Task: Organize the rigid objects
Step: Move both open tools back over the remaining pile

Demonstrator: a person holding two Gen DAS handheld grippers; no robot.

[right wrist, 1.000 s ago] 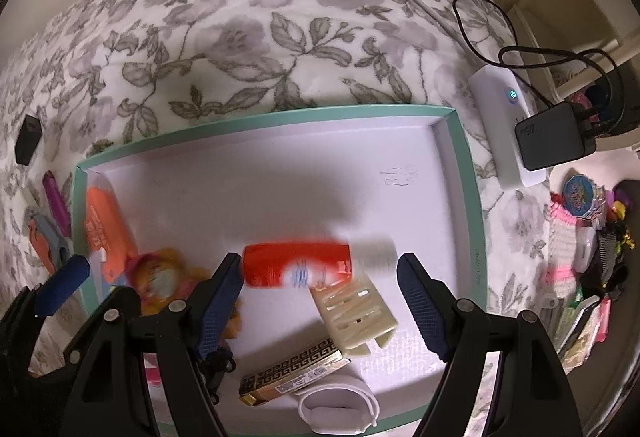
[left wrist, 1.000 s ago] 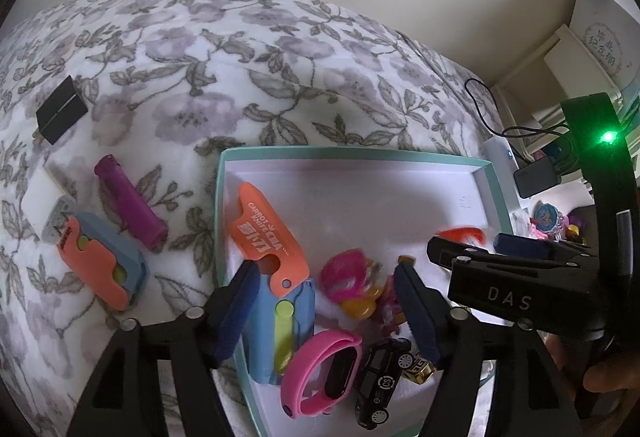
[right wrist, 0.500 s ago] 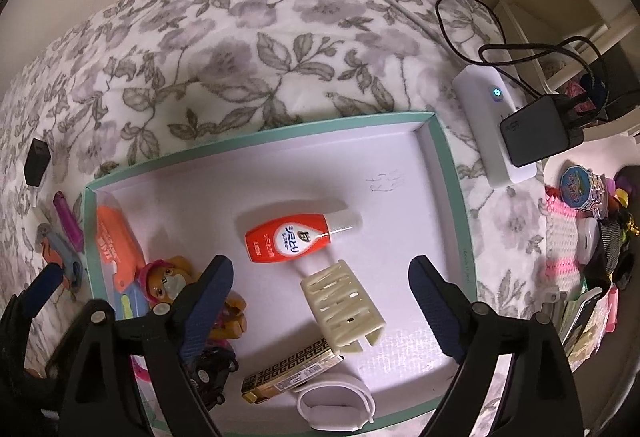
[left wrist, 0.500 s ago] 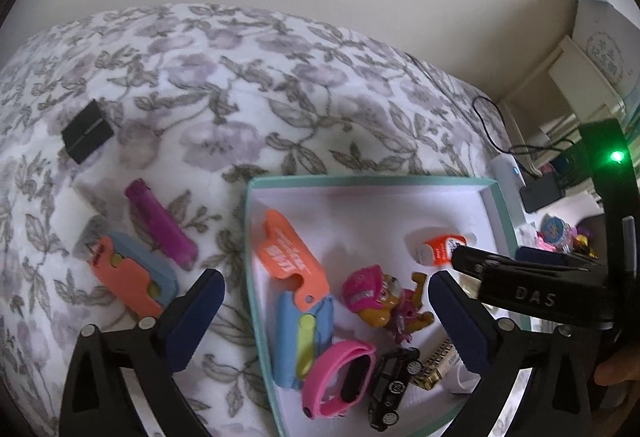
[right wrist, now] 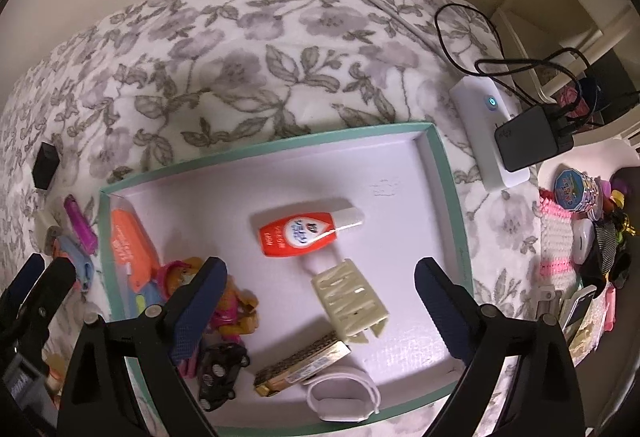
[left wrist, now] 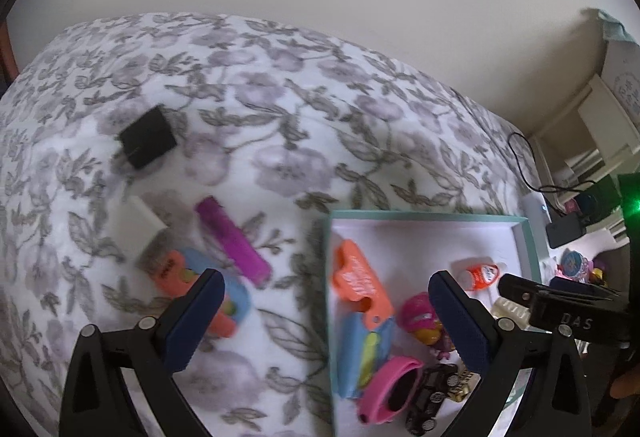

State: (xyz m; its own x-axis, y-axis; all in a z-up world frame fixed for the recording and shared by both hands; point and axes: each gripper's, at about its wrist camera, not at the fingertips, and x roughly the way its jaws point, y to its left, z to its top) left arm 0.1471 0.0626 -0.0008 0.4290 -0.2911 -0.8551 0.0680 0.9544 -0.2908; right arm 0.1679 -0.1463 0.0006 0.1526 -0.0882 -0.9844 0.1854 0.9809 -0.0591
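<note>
Left gripper [left wrist: 324, 321] and right gripper [right wrist: 318, 307], jaws apart, empty. Next: straddle the purple tube [left wrist: 232, 240] crosswise beside the tray's [left wrist: 420, 214] left edge, then close.

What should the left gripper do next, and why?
Probably ease the open left gripper left and down toward the purple cylindrical lighter. It lies loose on the floral blanket, outside the teal-rimmed white box that already holds most items, and sits nearest the jaws.
</note>
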